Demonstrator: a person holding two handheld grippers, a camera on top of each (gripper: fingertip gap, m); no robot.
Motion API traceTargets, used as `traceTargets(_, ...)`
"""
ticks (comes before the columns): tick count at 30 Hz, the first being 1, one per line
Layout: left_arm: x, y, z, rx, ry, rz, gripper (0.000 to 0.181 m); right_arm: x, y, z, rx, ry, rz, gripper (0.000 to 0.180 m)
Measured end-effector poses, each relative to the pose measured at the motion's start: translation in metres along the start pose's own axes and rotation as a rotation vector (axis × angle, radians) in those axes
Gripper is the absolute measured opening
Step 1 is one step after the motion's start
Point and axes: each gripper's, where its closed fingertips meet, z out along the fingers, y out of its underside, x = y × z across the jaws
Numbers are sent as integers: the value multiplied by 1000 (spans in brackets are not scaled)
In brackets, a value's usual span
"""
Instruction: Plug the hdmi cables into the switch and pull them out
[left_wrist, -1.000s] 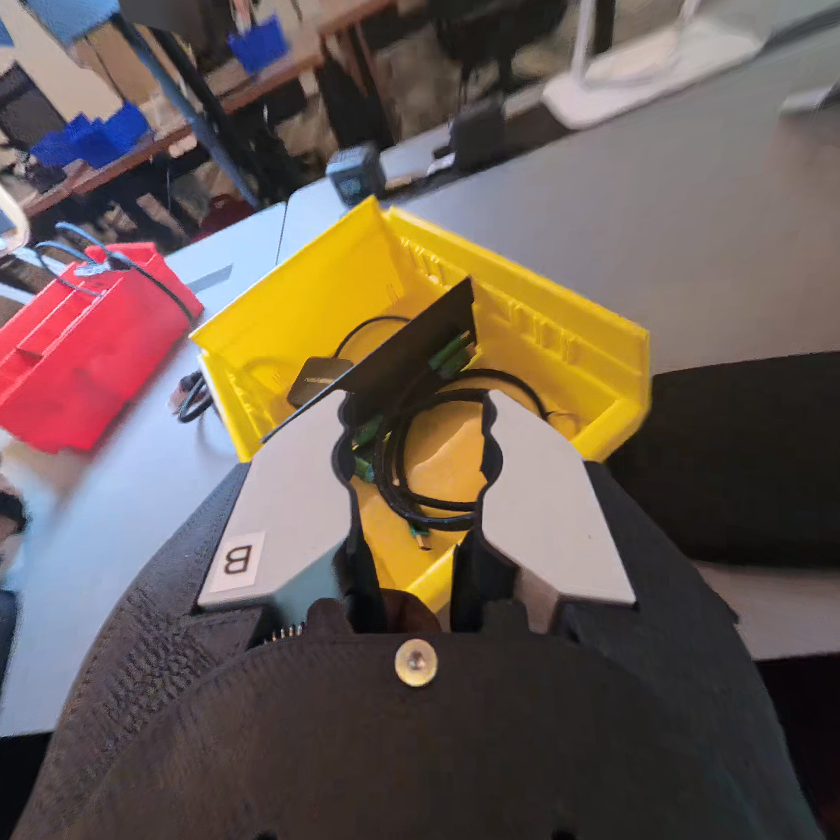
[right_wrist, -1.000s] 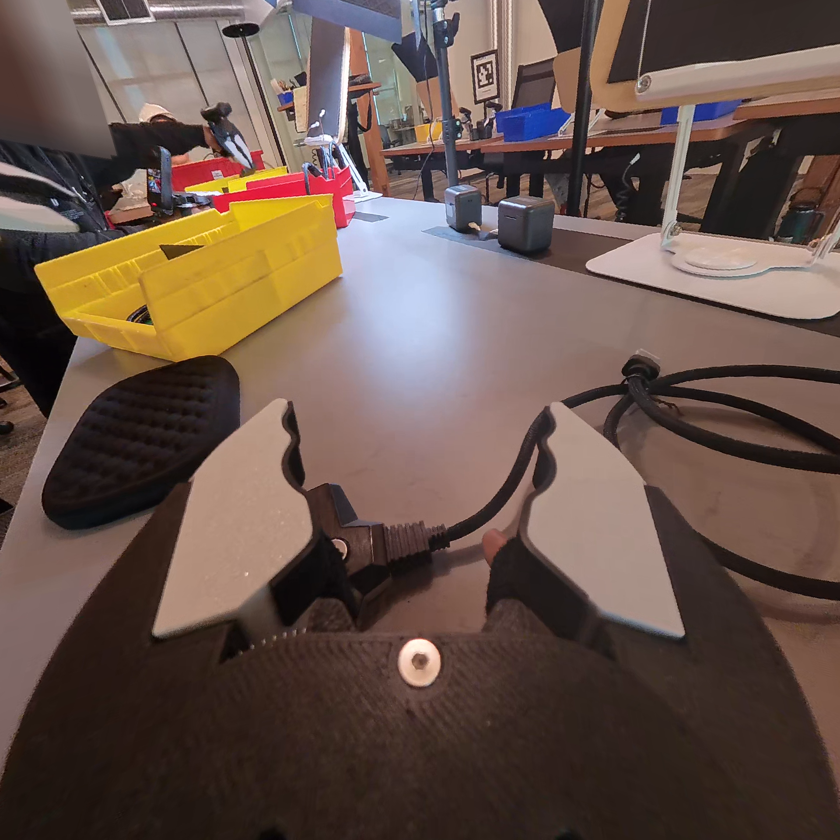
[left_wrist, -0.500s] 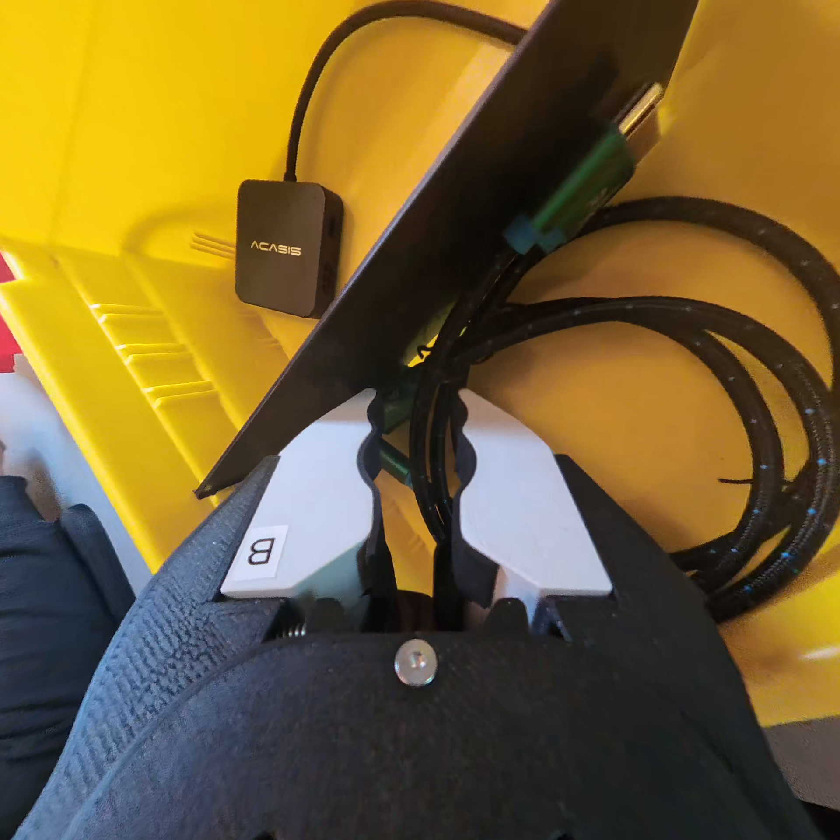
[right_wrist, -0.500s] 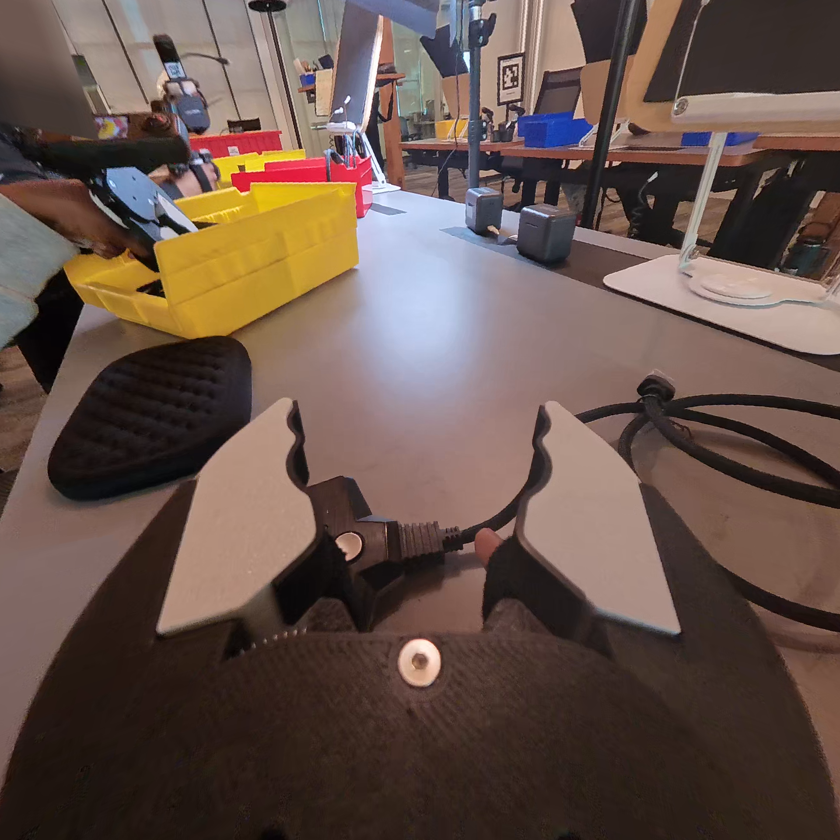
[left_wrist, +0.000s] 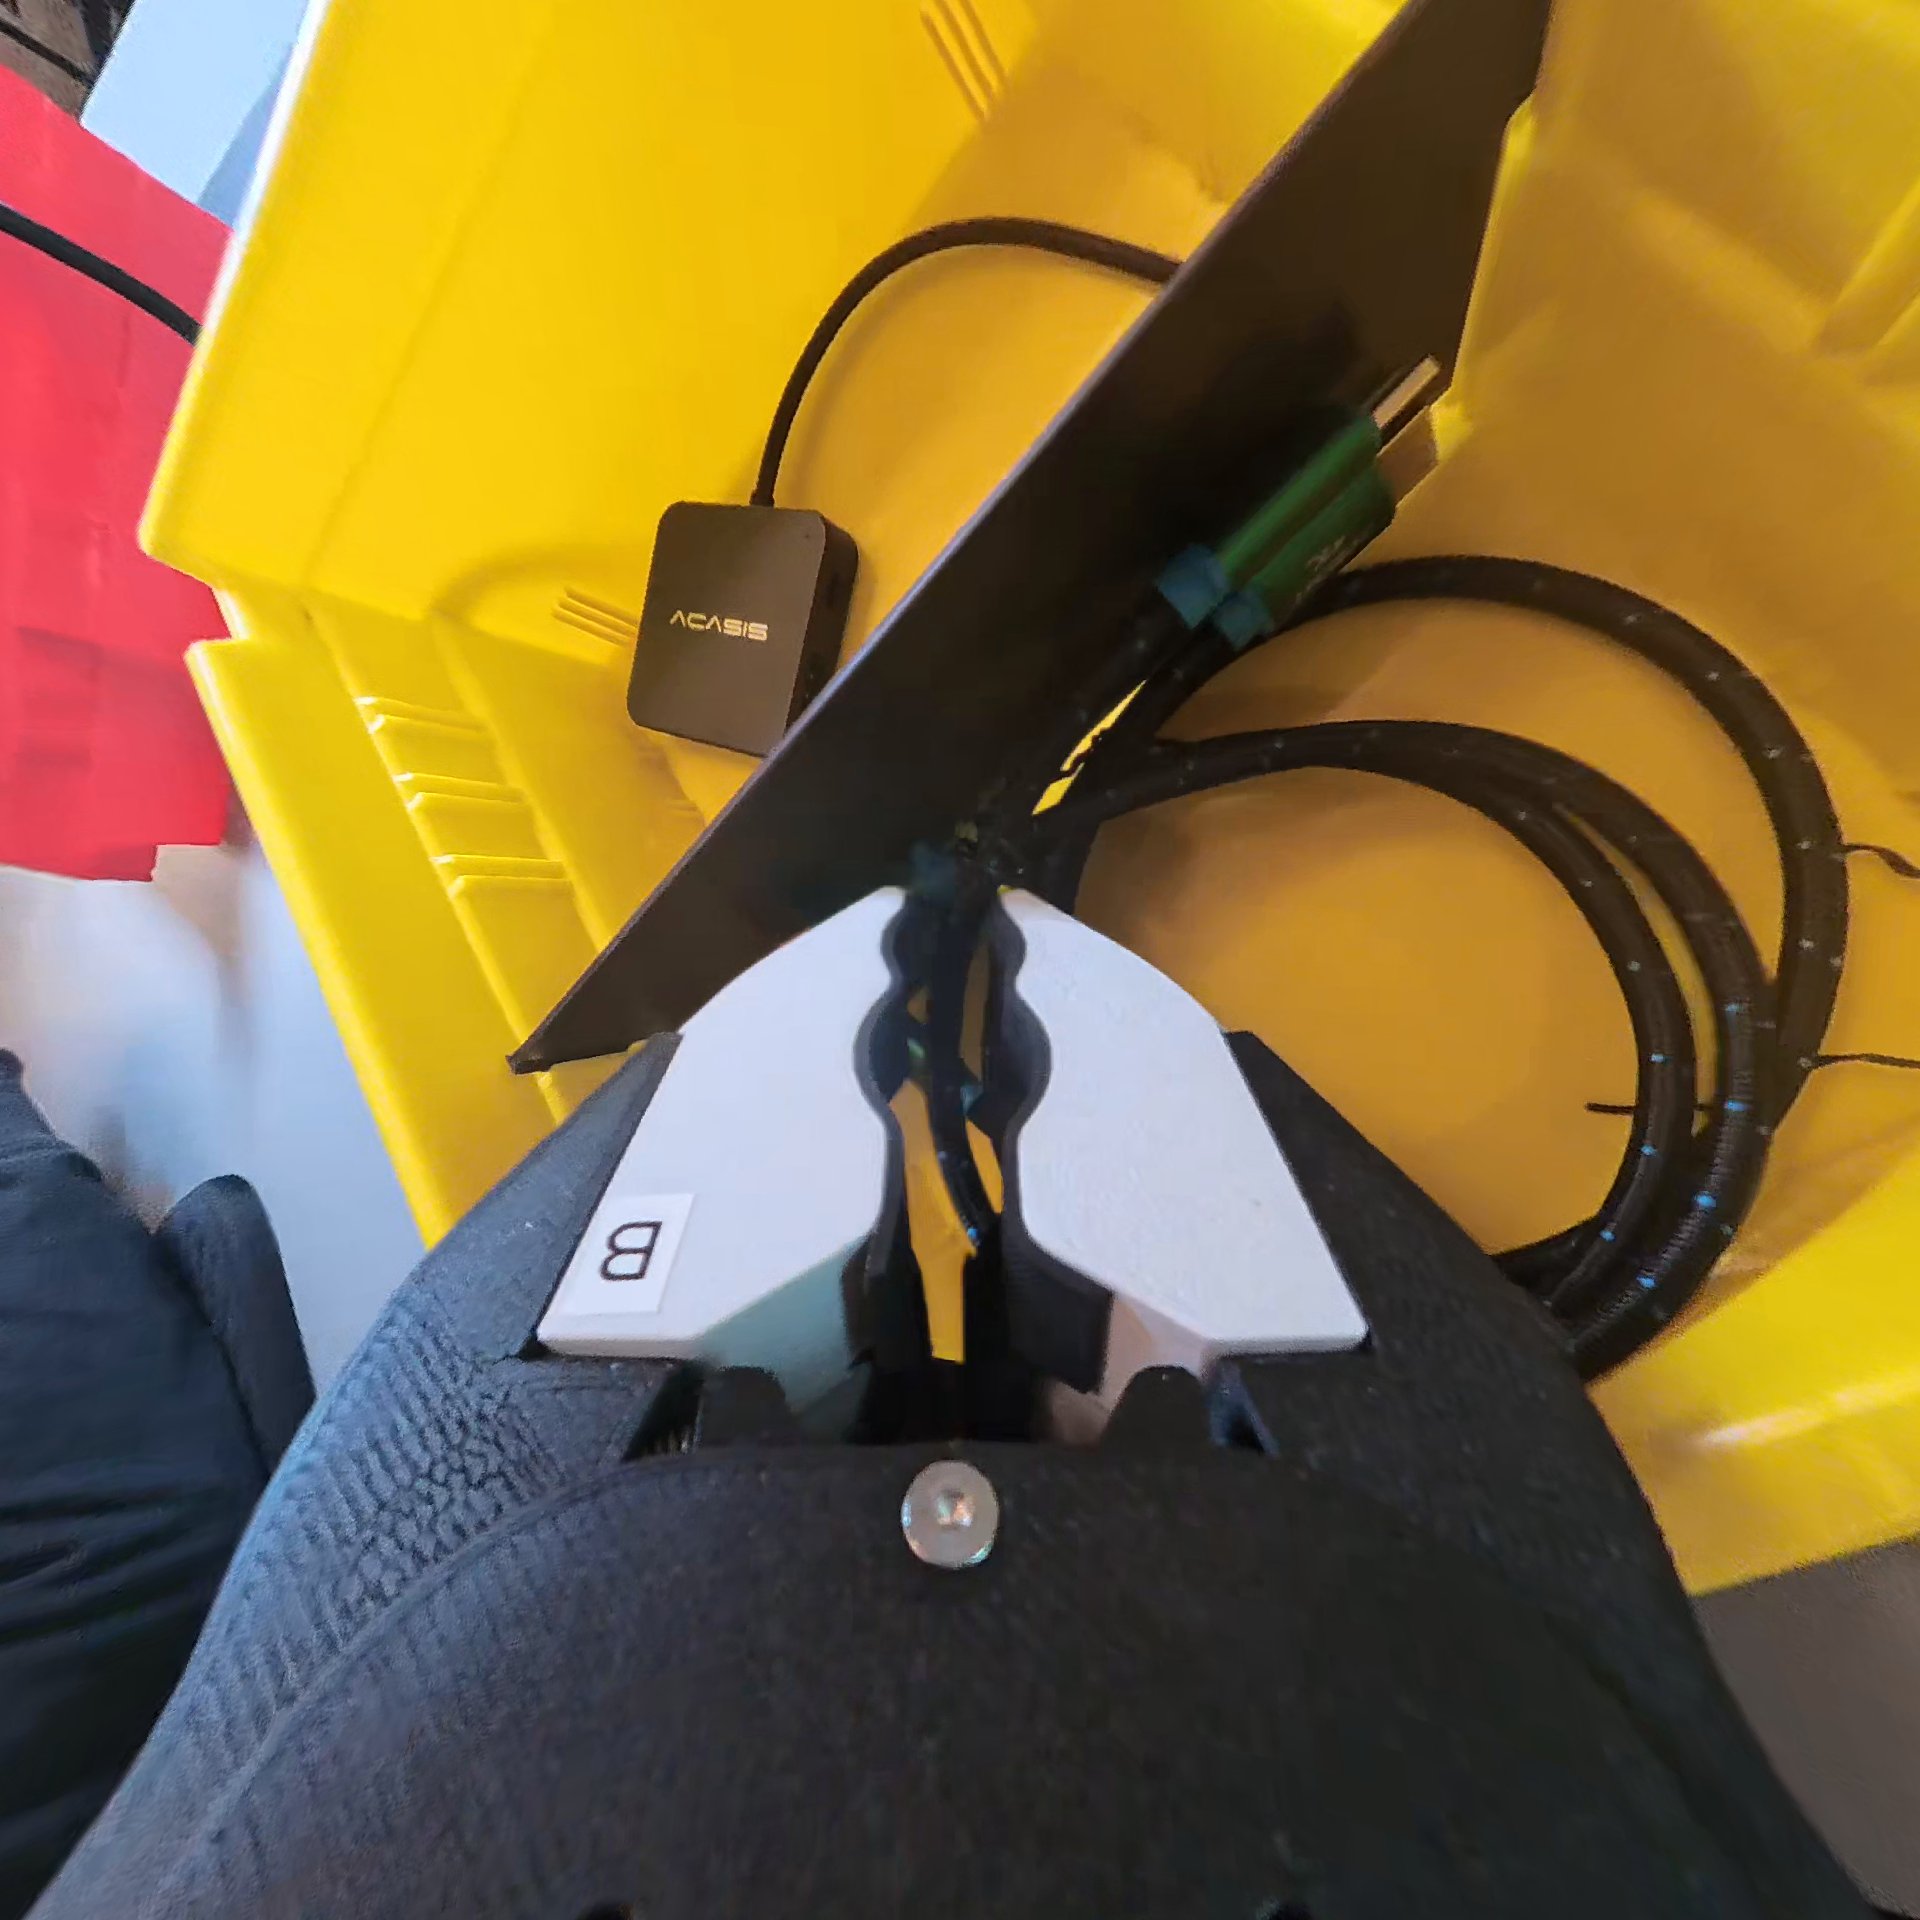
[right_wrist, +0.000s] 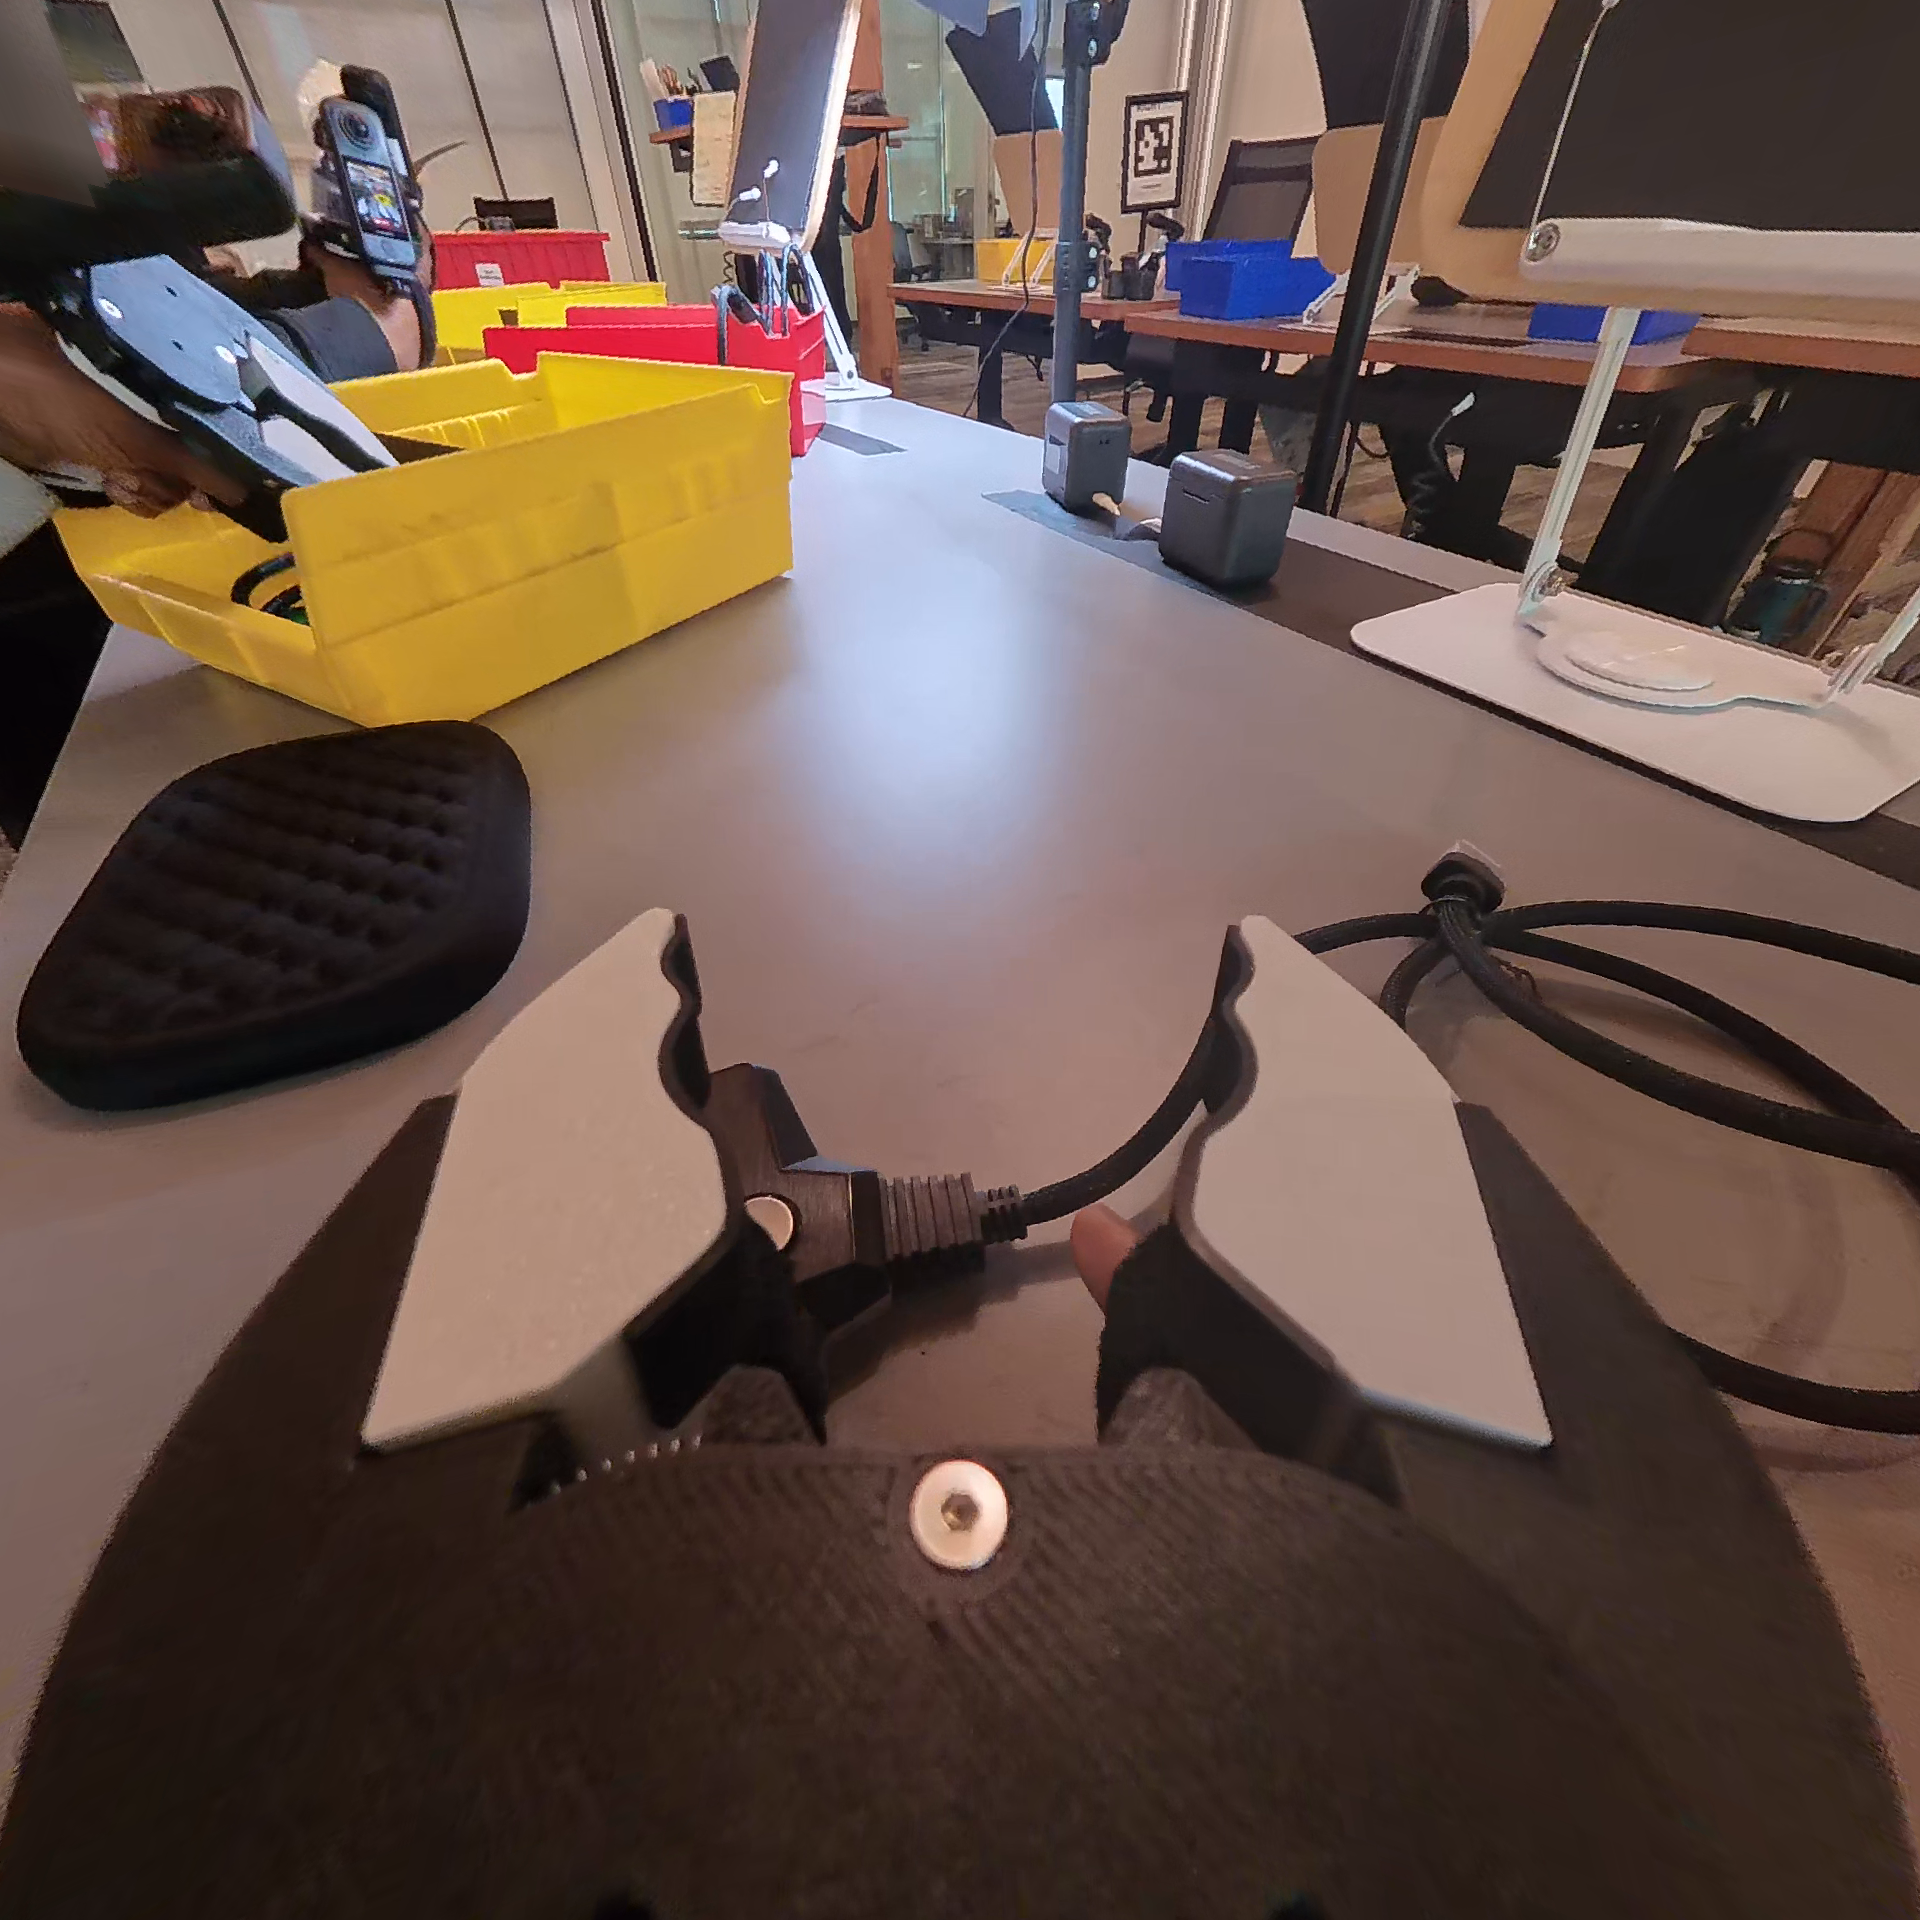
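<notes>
Inside the yellow plastic bin, the left gripper is pinching its nearly closed fingers on the coiled black braided HDMI cable; the small black square switch is lying beyond the bin's slanted black divider. Right of the bin, the right gripper is gaping wide around a black cable plug on the grey table, gripping nothing.

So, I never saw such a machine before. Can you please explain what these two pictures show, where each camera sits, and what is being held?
There is no robot here: a person holds a two-finger gripper in each hand, and each gripper carries a camera looking along its fingers.

The left camera looks into a yellow bin. The left gripper has closed on a braided black cable with green plugs. A small black switch box lies behind a black divider.

The right camera looks across a grey table. The right gripper is open; a black cable plug rests against its left finger. A black padded rest lies nearby.
</notes>
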Motion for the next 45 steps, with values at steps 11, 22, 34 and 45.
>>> traceTargets(11, 0, 10, 7, -68, -39, 38, 7, -1, 4, 1, -27, 6, -43, 93)
traceTargets(22, -43, -48, -78, 374, -391, 33, 7, -5, -1, 1, -6, -11, -44, 90)
traceTargets(34, 63, -177, -184, 1148, -425, 29, 6, -28, -38, -11, 218, -119, -64, 85)
traceTargets(45, 274, -255, -196, 1384, -250, 376, 7, -26, -85, -47, 538, -113, -34, 71)
